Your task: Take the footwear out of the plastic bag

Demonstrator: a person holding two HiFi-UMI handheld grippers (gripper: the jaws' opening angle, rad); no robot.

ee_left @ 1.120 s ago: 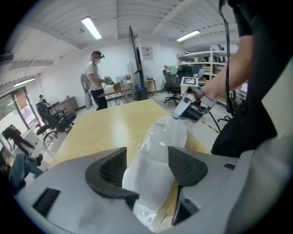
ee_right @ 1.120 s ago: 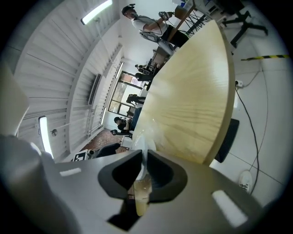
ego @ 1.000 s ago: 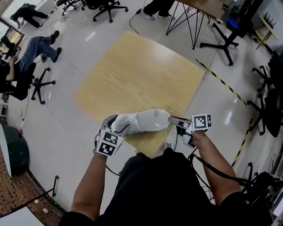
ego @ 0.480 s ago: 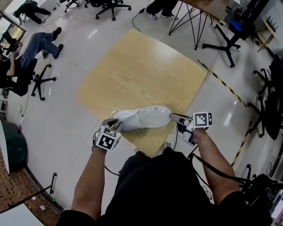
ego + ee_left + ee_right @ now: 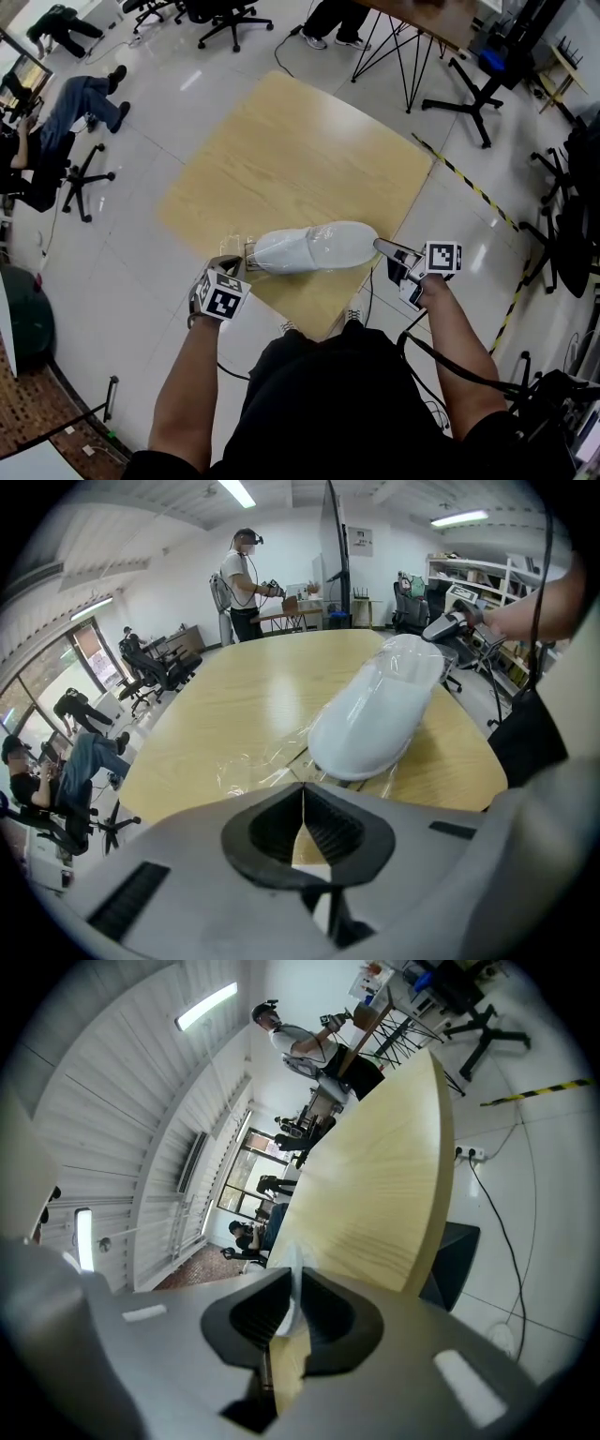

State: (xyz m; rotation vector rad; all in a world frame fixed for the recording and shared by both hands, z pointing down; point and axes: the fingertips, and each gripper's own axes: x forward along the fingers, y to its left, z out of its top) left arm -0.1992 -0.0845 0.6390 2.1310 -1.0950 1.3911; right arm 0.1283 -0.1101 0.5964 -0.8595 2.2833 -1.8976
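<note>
Two grippers, one item, one bench.

1. Shoe (image 5: 314, 248): white, wrapped in a clear plastic bag (image 5: 249, 247). It lies on its side at the near corner of the bench (image 5: 291, 141), lengthwise between the two grippers. In the left gripper view the shoe (image 5: 380, 710) is just ahead and to the right, resting on the wood, with loose film (image 5: 258, 766) spread flat beside it.

2. Left gripper (image 5: 240, 259): at the loose, crinkled end of the bag, over the bench edge. Its own view shows the left gripper (image 5: 302, 789) clenched, pads meeting in a thin line. The film reaches up to the tips; whether any is caught there cannot be told.

3. Right gripper (image 5: 382, 247): at the opposite end of the shoe, just off the bench corner. Its own view shows the right gripper (image 5: 293, 1281) grasping a thin white fold of the bag, pinched between the pads, with the bench (image 5: 375, 1185) stretching beyond.

4. Bench: pale wood, rounded corners, carrying only the bagged shoe.

5. Surroundings: glossy tiled floor; a strip of black-and-yellow tape (image 5: 469, 180) to the right; office chairs (image 5: 225, 14) at the far side; a seated person (image 5: 56, 122) at the left; a standing person (image 5: 246, 578) beyond the bench (image 5: 244, 696) in the left gripper view.
</note>
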